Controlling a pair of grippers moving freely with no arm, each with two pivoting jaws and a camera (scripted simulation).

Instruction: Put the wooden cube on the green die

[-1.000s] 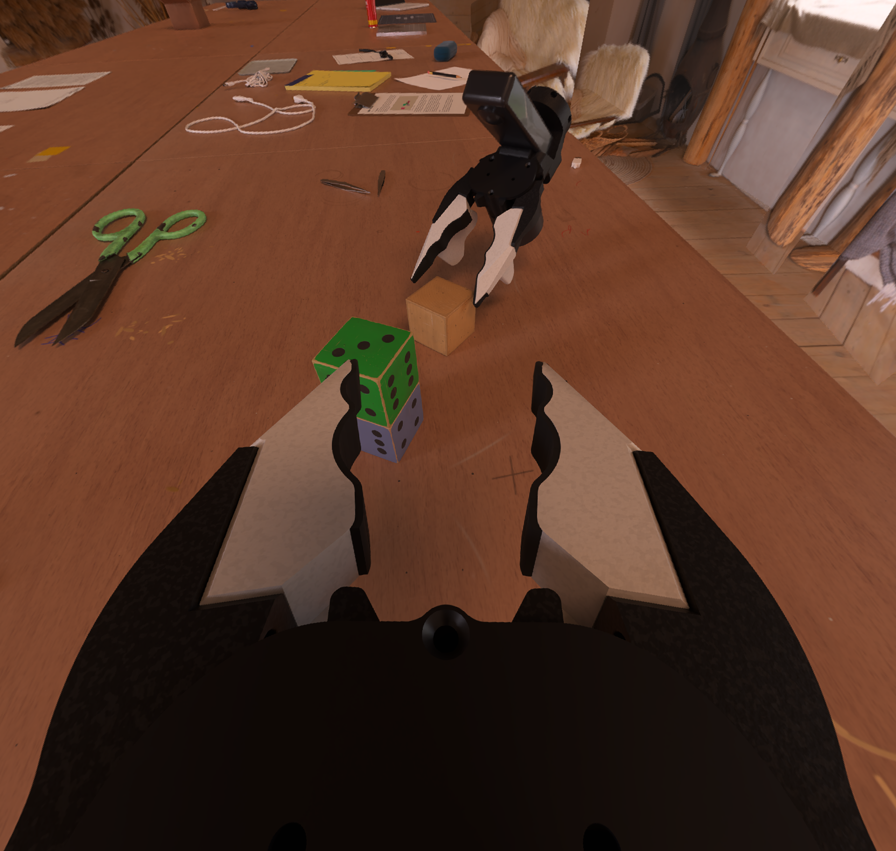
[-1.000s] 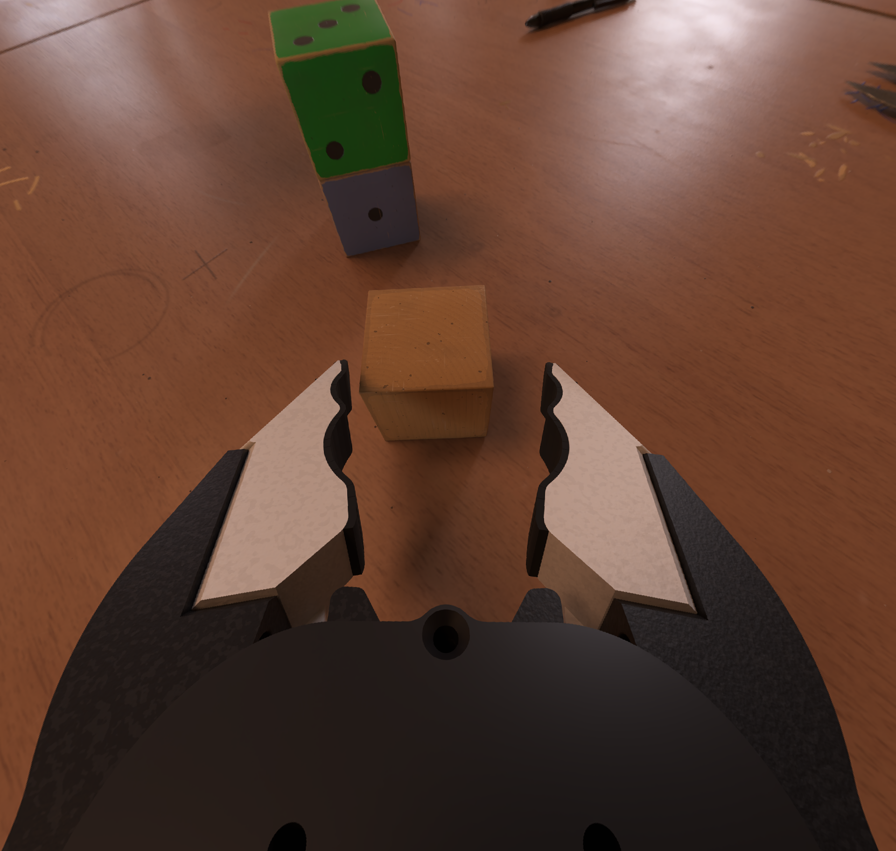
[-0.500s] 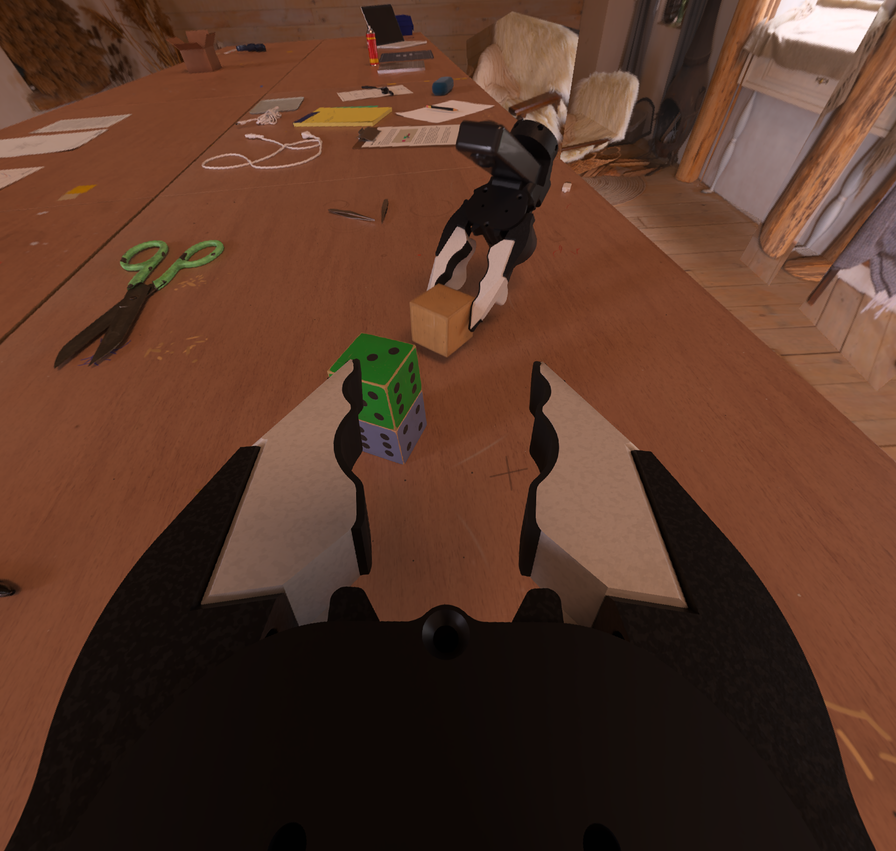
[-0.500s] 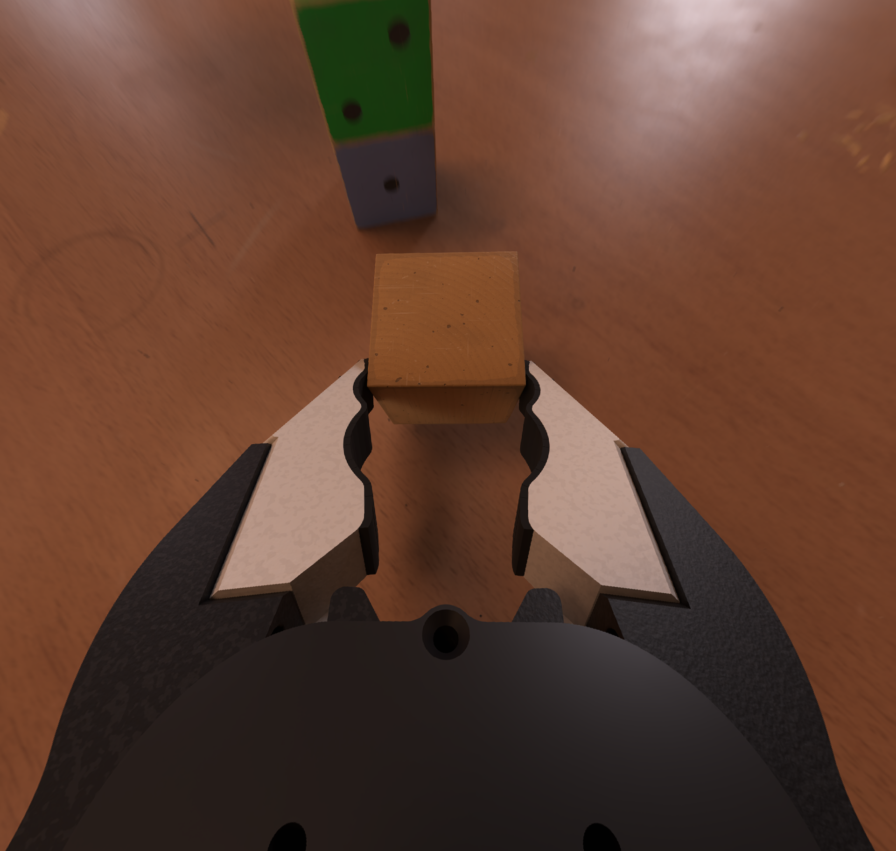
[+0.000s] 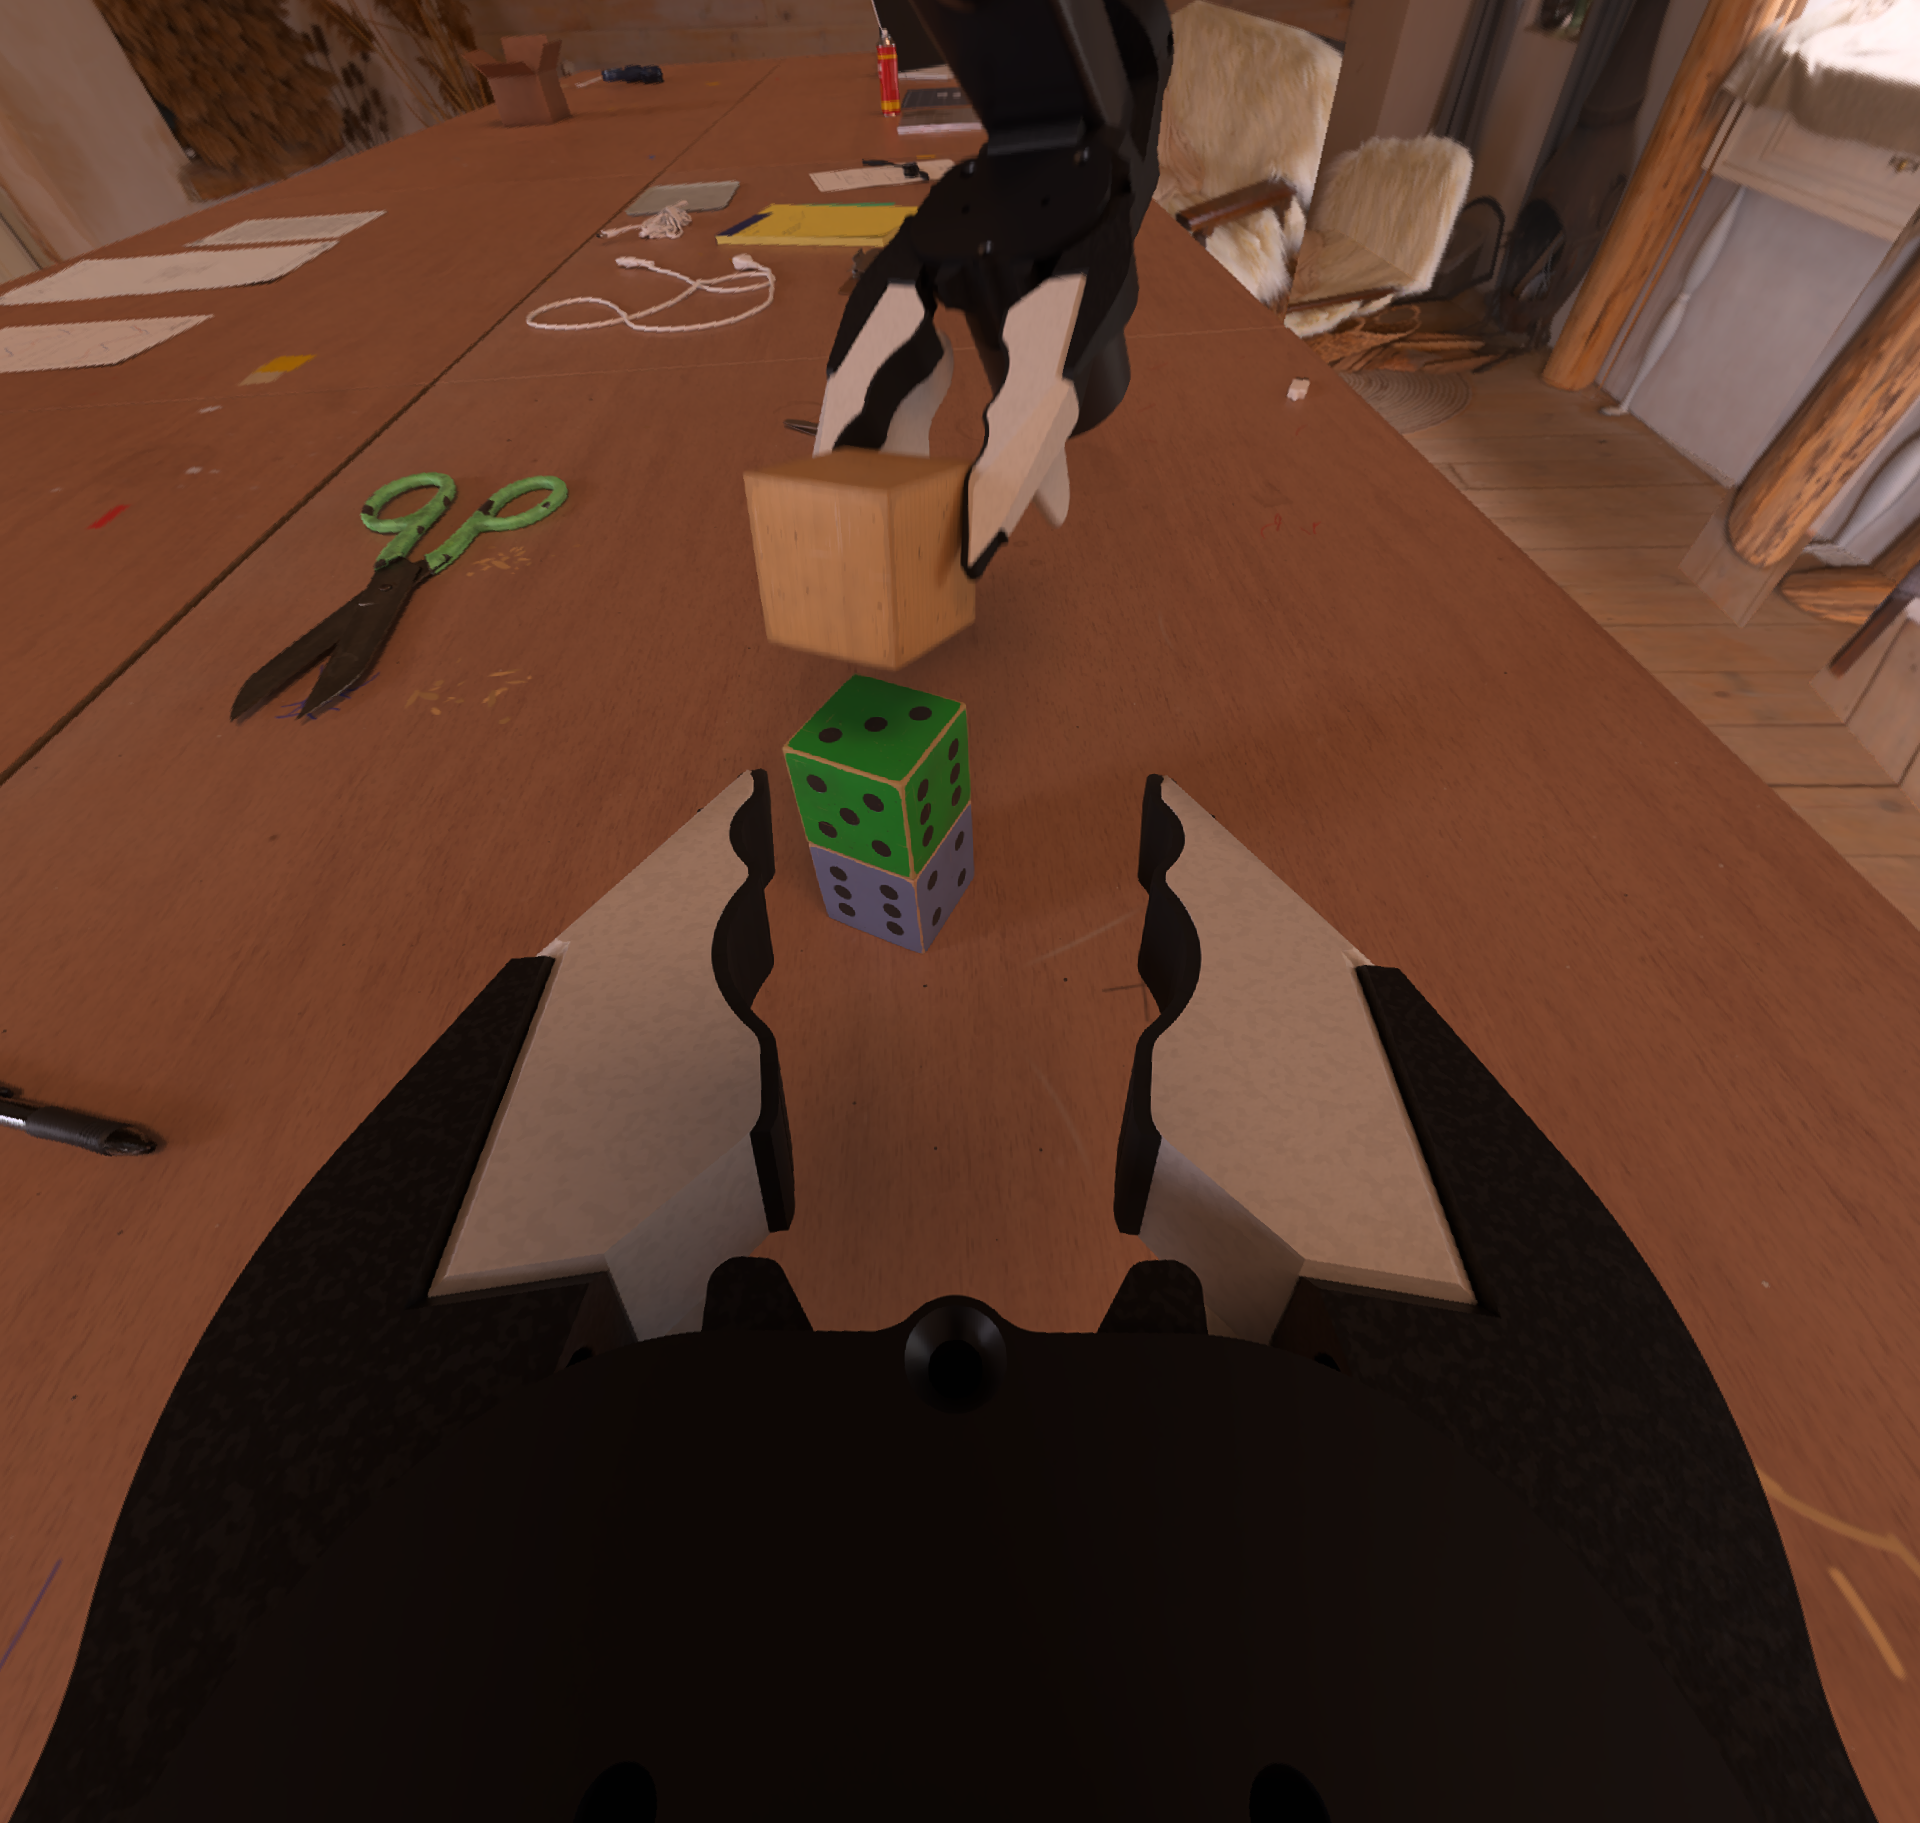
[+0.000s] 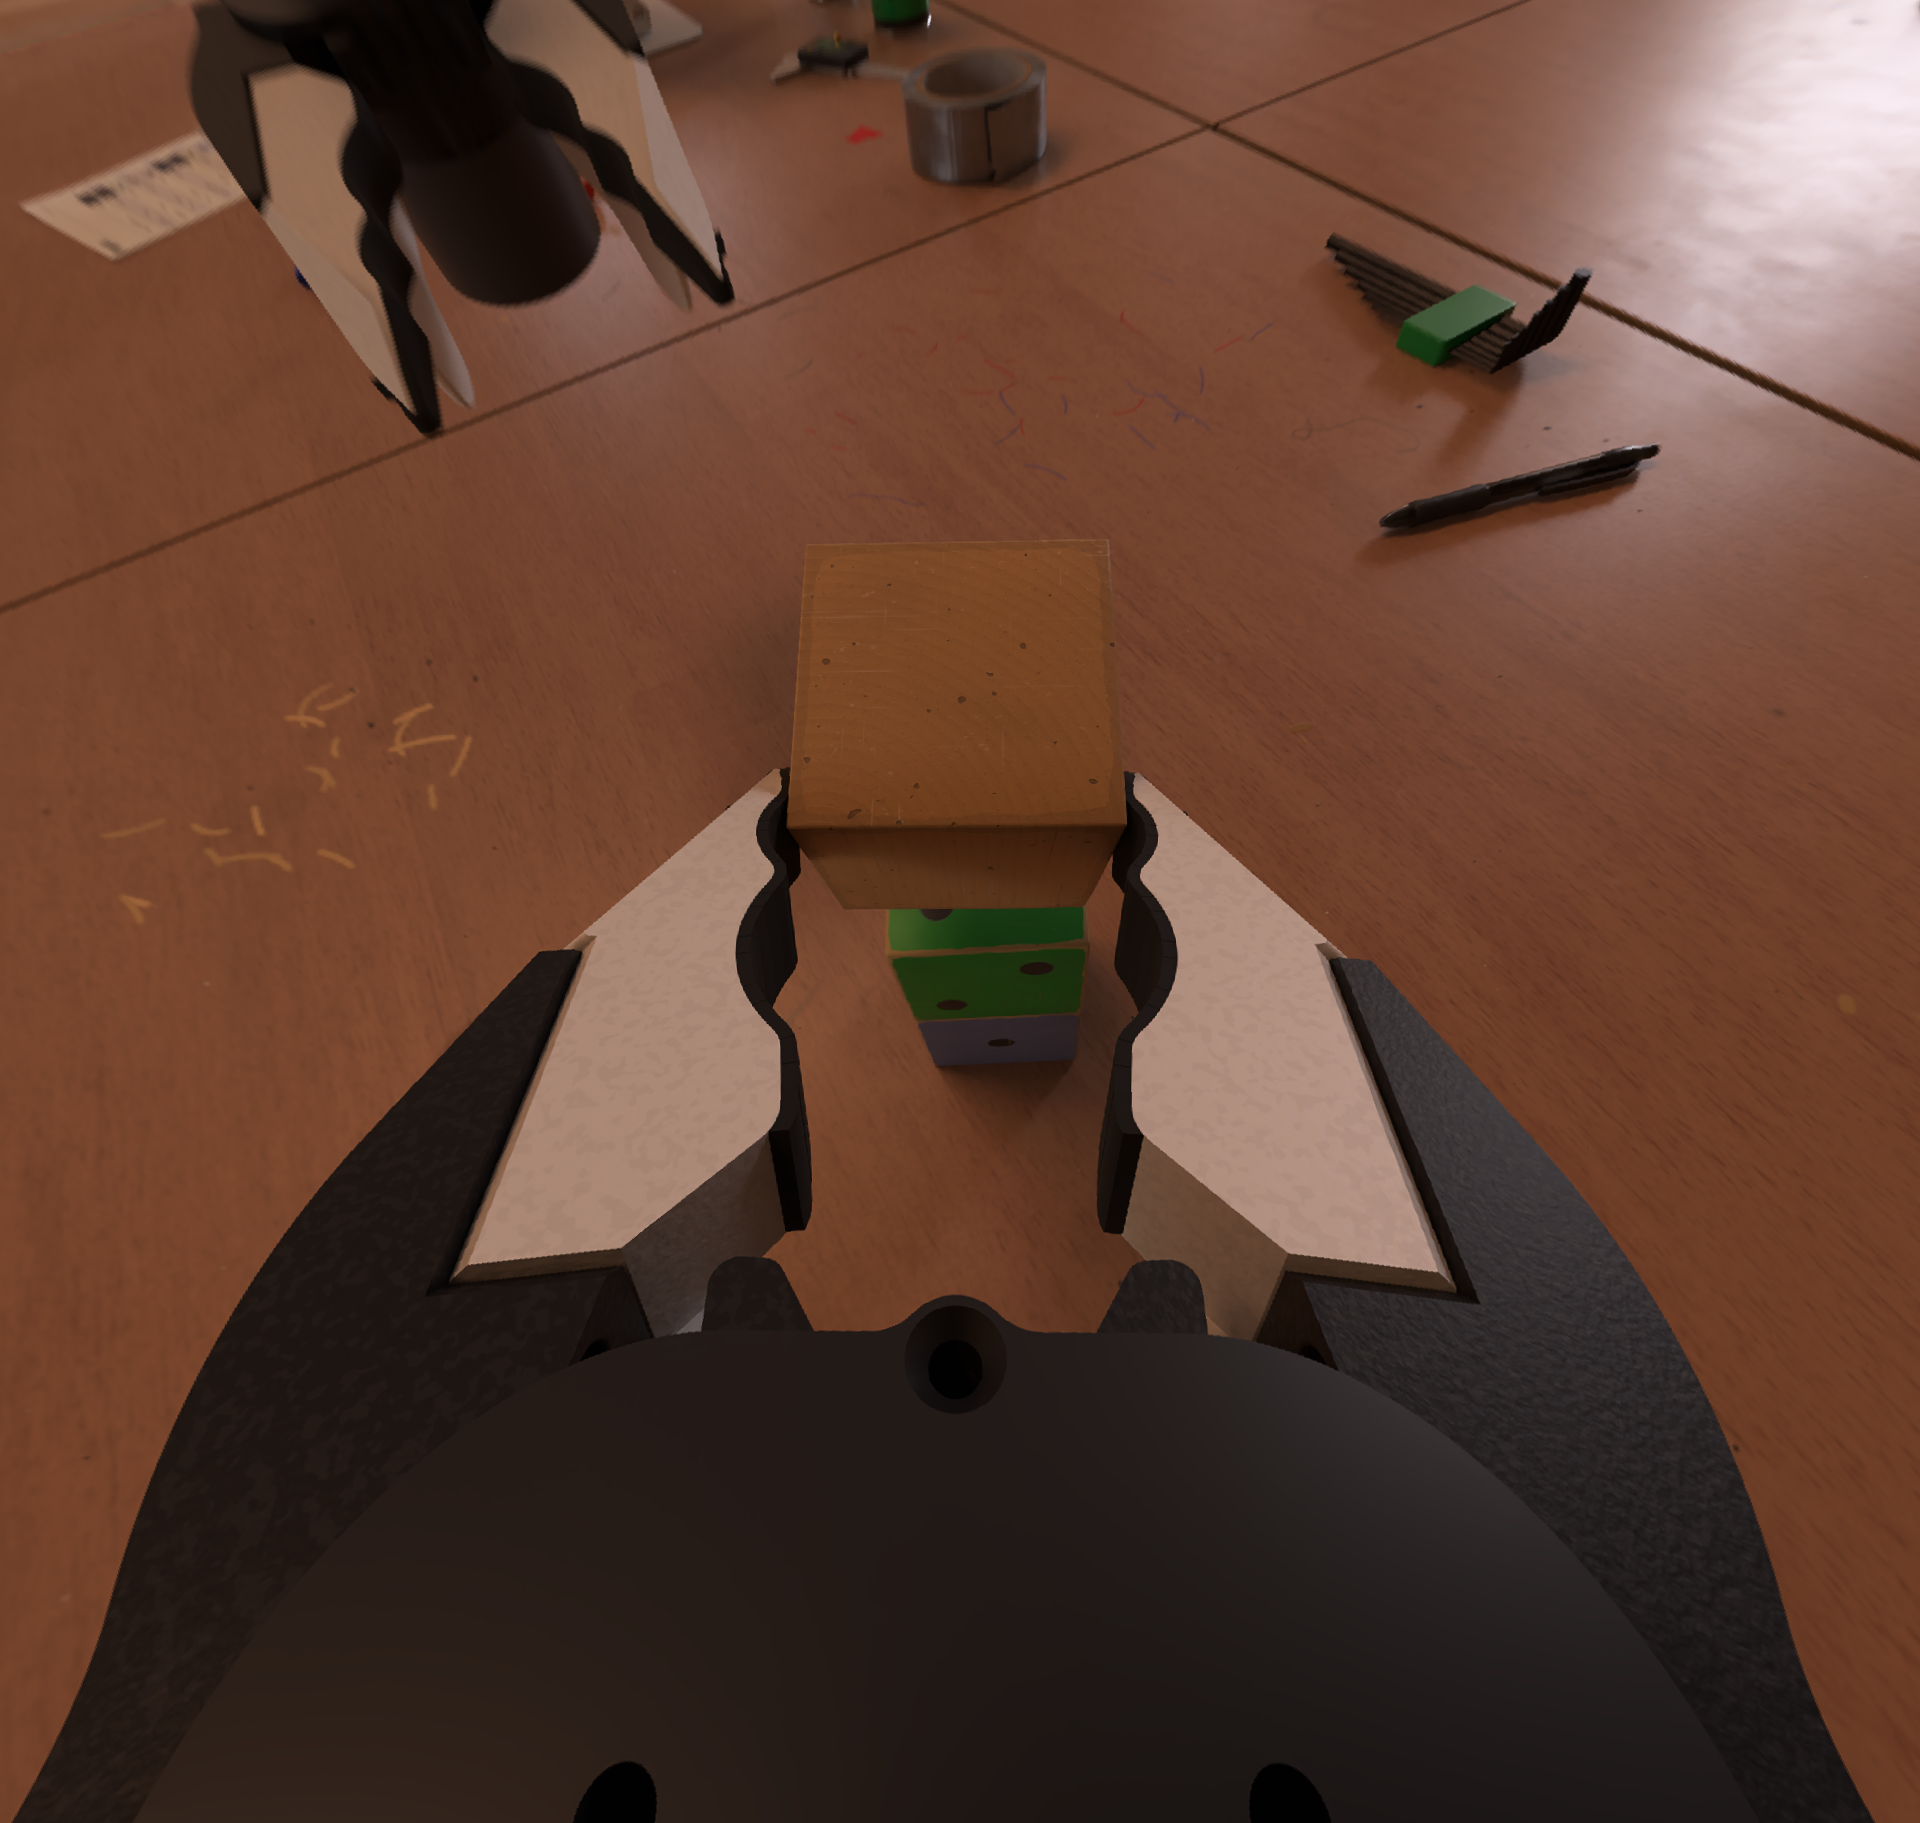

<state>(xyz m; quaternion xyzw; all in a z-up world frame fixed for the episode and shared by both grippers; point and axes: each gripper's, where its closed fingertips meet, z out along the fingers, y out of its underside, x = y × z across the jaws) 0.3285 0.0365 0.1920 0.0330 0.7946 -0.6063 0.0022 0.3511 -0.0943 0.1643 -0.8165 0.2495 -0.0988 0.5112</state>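
The green die (image 5: pixel 878 776) sits on top of a pale blue die (image 5: pixel 894 890) on the brown table. My right gripper (image 6: pixel 954 807) is shut on the wooden cube (image 6: pixel 954 682) and holds it in the air, just above the green die (image 6: pixel 987 978). In the left wrist view the wooden cube (image 5: pixel 857 558) hangs above the stack with a small gap, the right gripper (image 5: pixel 904 485) on it. My left gripper (image 5: pixel 951 807) is open and empty, just short of the dice stack. It also shows in the right wrist view (image 6: pixel 561 339), raised at the far left.
Green-handled scissors (image 5: pixel 400 584) and a white cord (image 5: pixel 665 293) lie to the left, a pen (image 5: pixel 78 1129) at the left edge. A black pen (image 6: pixel 1517 500), a hex key set (image 6: pixel 1455 319) and a tape roll (image 6: pixel 975 116) lie beyond the stack. The table edge runs along the right.
My right gripper closed on the wooden cube, lifted it off the table and carried it over the green die. My left gripper drew back from the dice stack, still open.
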